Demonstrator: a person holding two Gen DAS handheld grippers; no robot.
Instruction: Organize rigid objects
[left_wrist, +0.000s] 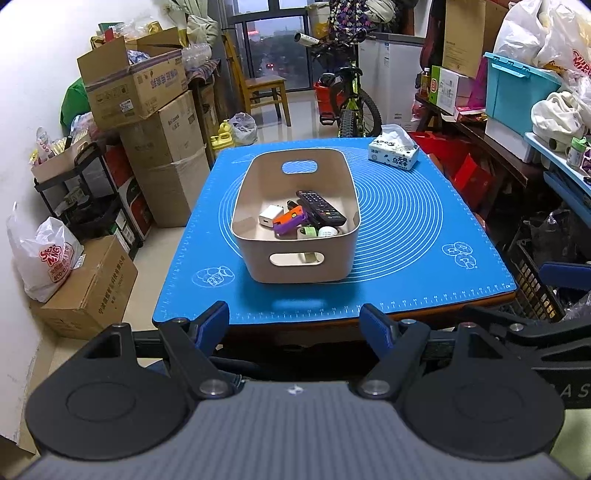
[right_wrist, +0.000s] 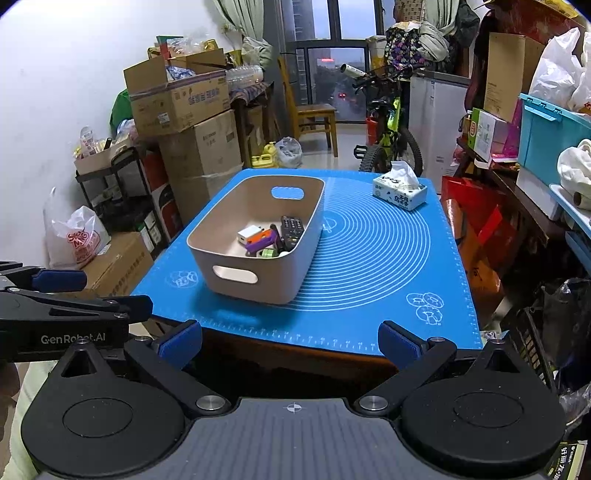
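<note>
Both the left tongs (left_wrist: 294, 320) and right tongs (right_wrist: 290, 343) hang apart and empty before the bench (left_wrist: 388, 325). The left unit reads "GenRobot.AI". The beige plastic handled bin (left_wrist: 258, 206) on the blue silicone ruled mat (left_wrist: 406, 236) holds a black remote control (left_wrist: 320, 208) and small gadgets.

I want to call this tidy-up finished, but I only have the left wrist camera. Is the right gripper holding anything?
Observer: No. In the right wrist view, the right gripper has its jaws wide apart with nothing between them.
Operator: Where is it over the table?
Observer: At the near edge of the blue mat. The bin lies ahead, slightly left of its centre line.
Operator: Can you see my left gripper from there?
Observer: Yes. The left gripper shows side-on at the frame's left edge, off the mat's near left corner and apart from the bin.
</note>
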